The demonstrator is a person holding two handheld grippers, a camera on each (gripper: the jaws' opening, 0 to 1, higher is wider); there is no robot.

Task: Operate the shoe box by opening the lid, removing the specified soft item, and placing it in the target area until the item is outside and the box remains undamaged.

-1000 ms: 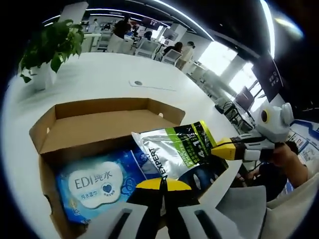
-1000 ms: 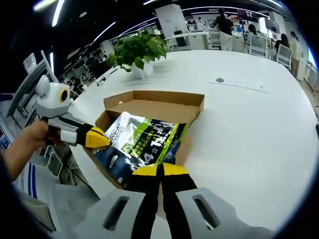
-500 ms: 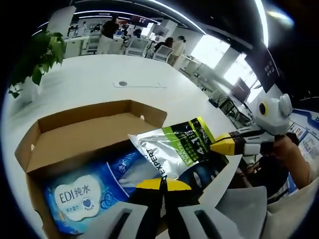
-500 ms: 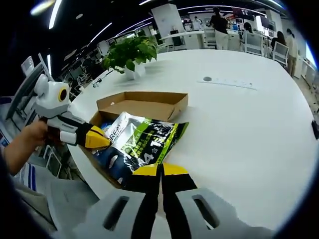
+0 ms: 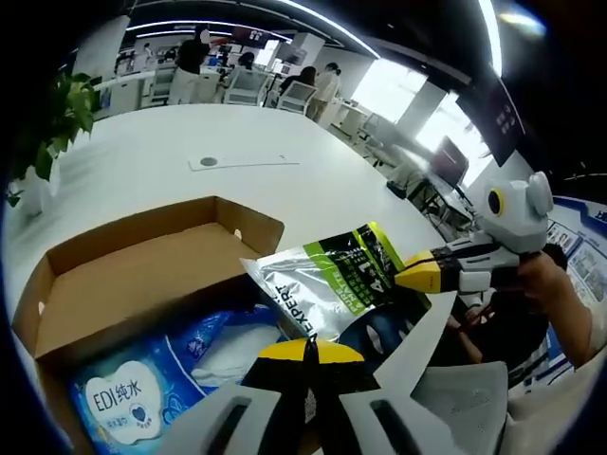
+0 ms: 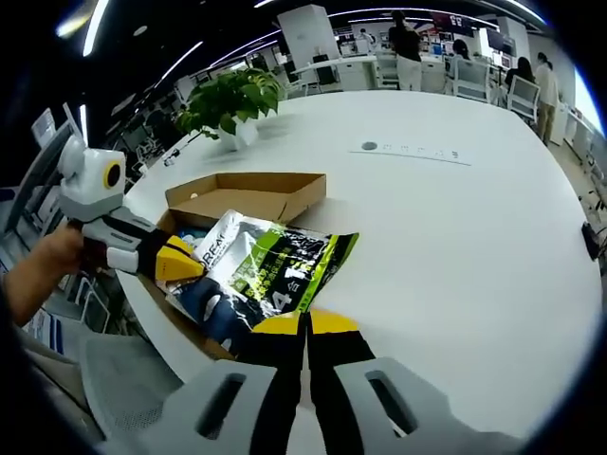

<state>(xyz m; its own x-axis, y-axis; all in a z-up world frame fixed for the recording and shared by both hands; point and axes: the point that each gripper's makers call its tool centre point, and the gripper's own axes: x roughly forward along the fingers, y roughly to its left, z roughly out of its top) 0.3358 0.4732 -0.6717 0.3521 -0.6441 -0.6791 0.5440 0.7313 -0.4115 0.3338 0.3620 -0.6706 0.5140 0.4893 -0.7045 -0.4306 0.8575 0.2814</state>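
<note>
**Both tongs pinching the pouch above the open shoe box**

My left tongs (image 5: 305,349) and right tongs (image 6: 305,322) each pinch one edge of the green-and-silver pouch (image 6: 275,270), raised partly over the open cardboard shoe box (image 5: 142,256) on the white bench (image 6: 455,237). A blue wet-wipes pack (image 5: 128,398) lies inside.

Left gripper view: box (image 5: 142,275) left-centre on table (image 5: 171,152); wipes pack (image 5: 142,389) inside, lower left; pouch (image 5: 332,284) right of it; plant (image 5: 57,114) upper left.
</note>
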